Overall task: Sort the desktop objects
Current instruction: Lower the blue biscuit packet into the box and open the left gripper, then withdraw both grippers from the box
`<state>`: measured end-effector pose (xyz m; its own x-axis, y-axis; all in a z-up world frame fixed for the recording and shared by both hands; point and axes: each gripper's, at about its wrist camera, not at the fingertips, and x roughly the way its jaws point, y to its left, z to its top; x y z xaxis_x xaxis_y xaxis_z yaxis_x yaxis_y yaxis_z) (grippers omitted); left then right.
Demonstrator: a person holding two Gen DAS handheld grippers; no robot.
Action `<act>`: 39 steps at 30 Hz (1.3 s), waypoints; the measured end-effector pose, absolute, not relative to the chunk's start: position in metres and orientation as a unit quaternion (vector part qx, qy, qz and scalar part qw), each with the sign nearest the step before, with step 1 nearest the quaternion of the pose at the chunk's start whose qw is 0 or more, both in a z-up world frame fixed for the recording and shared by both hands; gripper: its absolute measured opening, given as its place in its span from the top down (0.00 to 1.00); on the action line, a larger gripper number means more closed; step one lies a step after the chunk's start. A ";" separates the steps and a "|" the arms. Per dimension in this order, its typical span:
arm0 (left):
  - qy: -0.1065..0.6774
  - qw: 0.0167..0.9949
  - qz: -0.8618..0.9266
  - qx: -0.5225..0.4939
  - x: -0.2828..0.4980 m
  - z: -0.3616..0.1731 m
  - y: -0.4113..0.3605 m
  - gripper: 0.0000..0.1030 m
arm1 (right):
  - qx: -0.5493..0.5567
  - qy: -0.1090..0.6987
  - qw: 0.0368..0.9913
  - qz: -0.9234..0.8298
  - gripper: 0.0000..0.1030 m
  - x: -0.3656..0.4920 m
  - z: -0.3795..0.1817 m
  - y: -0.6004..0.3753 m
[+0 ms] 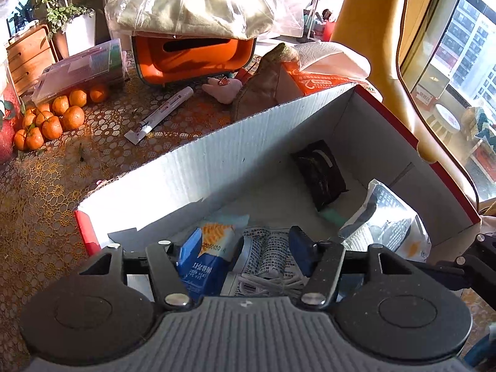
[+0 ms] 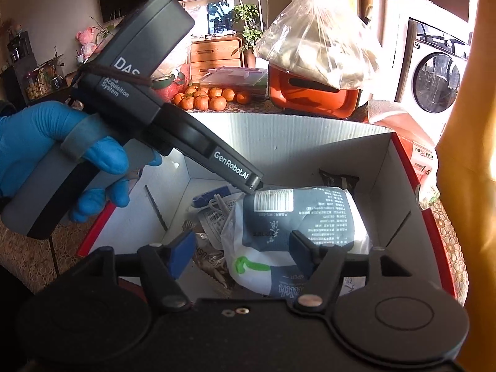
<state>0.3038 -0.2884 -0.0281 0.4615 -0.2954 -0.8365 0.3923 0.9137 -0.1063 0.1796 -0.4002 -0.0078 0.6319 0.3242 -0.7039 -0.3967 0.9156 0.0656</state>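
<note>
A white cardboard box [image 1: 248, 142] with red outer sides stands on the patterned tablecloth and holds several items. My left gripper [image 1: 241, 257] hangs over its near end, open; a blue packet [image 1: 201, 257] lies by the left finger, with a printed packet [image 1: 269, 251] and a white cord between the jaws. In the right wrist view, my right gripper [image 2: 241, 252] is open over a white-and-blue tissue pack [image 2: 297, 214] lying in the box [image 2: 294, 136]. The left pad stands clear of it. A blue-gloved hand [image 2: 28, 133] holds the left gripper [image 2: 255, 184], its tip inside the box.
A black pouch [image 1: 319, 173] lies at the box's far end. Behind the box are an orange container [image 1: 192, 55] under a bagged cloth [image 1: 201, 0], several oranges [image 1: 52, 117], a white tube [image 1: 164, 111], a pink plush [image 1: 223, 88] and a clear plastic case [image 1: 80, 68]. A yellow curtain [image 1: 372, 15] hangs on the right.
</note>
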 end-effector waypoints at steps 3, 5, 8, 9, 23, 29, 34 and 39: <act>0.471 0.857 -0.204 0.048 0.295 -0.021 -0.286 0.41 | -0.048 0.376 0.904 0.195 0.32 0.177 -0.004 -0.401; 0.466 0.859 -0.207 0.048 0.289 -0.016 -0.284 0.41 | -0.048 0.373 0.906 0.192 0.32 0.176 0.000 -0.401; 0.460 0.861 -0.211 0.047 0.279 -0.008 -0.279 0.41 | -0.045 0.371 0.908 0.187 0.31 0.172 0.004 -0.401; 0.458 0.862 -0.213 0.046 0.275 -0.006 -0.278 0.41 | -0.046 0.371 0.909 0.186 0.31 0.169 0.006 -0.401; 0.407 0.886 -0.221 0.035 0.219 0.035 -0.244 0.41 | -0.058 0.354 0.917 0.175 0.30 0.133 0.034 -0.383; 0.387 0.894 -0.224 0.036 0.191 0.048 -0.230 0.41 | -0.061 0.345 0.921 0.172 0.30 0.119 0.045 -0.375; 0.378 0.897 -0.228 0.036 0.168 0.054 -0.219 0.40 | -0.062 0.340 0.923 0.169 0.30 0.107 0.052 -0.367; 0.368 0.902 -0.224 0.037 0.148 0.057 -0.208 0.31 | -0.061 0.340 0.924 0.164 0.29 0.097 0.056 -0.359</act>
<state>0.1480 -0.2079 0.0569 0.6293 -0.3759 -0.6802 0.4307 0.8972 -0.0974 0.0969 -0.3591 0.0561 0.7157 0.2614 -0.6476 -0.3438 0.9390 -0.0010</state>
